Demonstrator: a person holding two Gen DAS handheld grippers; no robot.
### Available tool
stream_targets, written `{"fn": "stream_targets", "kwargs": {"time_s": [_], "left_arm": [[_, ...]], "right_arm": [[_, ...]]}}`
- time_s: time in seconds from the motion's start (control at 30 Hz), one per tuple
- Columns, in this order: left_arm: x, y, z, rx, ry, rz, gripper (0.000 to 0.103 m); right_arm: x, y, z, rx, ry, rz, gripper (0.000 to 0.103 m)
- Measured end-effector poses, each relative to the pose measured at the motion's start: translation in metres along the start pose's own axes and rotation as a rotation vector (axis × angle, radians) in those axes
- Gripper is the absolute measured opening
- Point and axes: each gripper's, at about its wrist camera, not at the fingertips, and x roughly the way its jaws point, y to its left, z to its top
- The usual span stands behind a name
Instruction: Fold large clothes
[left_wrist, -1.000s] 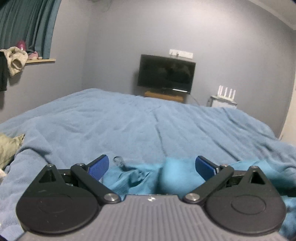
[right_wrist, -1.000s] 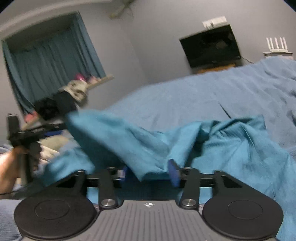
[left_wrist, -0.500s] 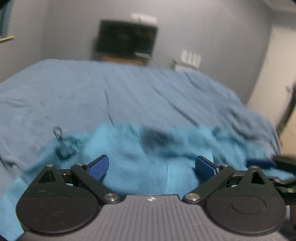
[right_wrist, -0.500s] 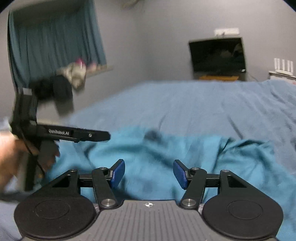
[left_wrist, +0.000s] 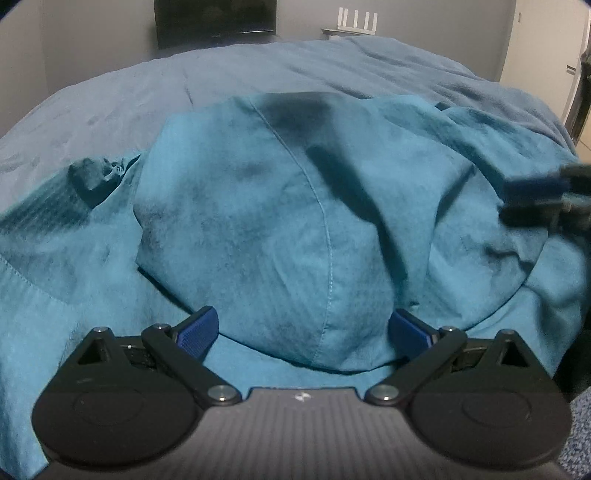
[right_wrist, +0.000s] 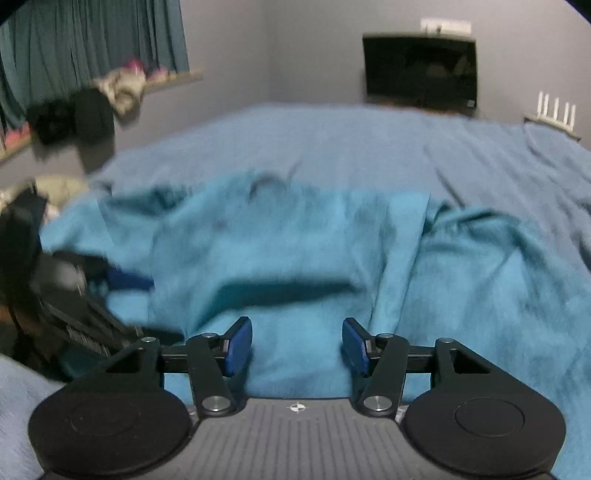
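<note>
Teal cloth fills the lower part of both views: a large garment lies rumpled on a bed covered with a grey-blue blanket. One fold forms a rounded mound crossed by a stitched seam, and a small bunched knot of fabric sits to its left.

The left gripper is spread wide, its blue fingertips flanking the near edge of the mound; nothing is clamped between them. The right gripper is likewise parted, its blue fingertips low over the garment with cloth beneath but none pinched.

Each tool appears in the other's view: the right gripper enters blurred at the right edge of the left view, and the left gripper shows blurred at the left edge of the right view; from those glimpses their spread cannot be judged.

At the far wall stand a dark television and a white router. Teal curtains hang at left above a shelf holding what may be soft toys or clothing.
</note>
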Motion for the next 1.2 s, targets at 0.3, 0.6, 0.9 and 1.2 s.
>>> {"fn": "stream_targets", "kwargs": {"time_s": [0.3,0.6,0.9,1.2], "left_arm": [[0.003,0.001,0.001,0.004,0.008,0.006,0.102],[0.017,-0.001,0.0,0.031,0.017,0.025,0.103],[-0.002,-0.011,-0.002,0.036,0.009,0.117,0.103],[-0.039,-0.019,-0.007,0.032,0.002,0.176,0.103]], "right_arm": [[0.048,0.01,-0.001,-0.126,0.049,-0.195,0.063],[0.076,0.007,-0.01,-0.123,0.083,-0.237,0.063],[0.066,0.007,-0.015,-0.106,0.049,-0.231,0.066],[0.056,0.011,-0.021,-0.105,0.032,-0.25,0.072]]}}
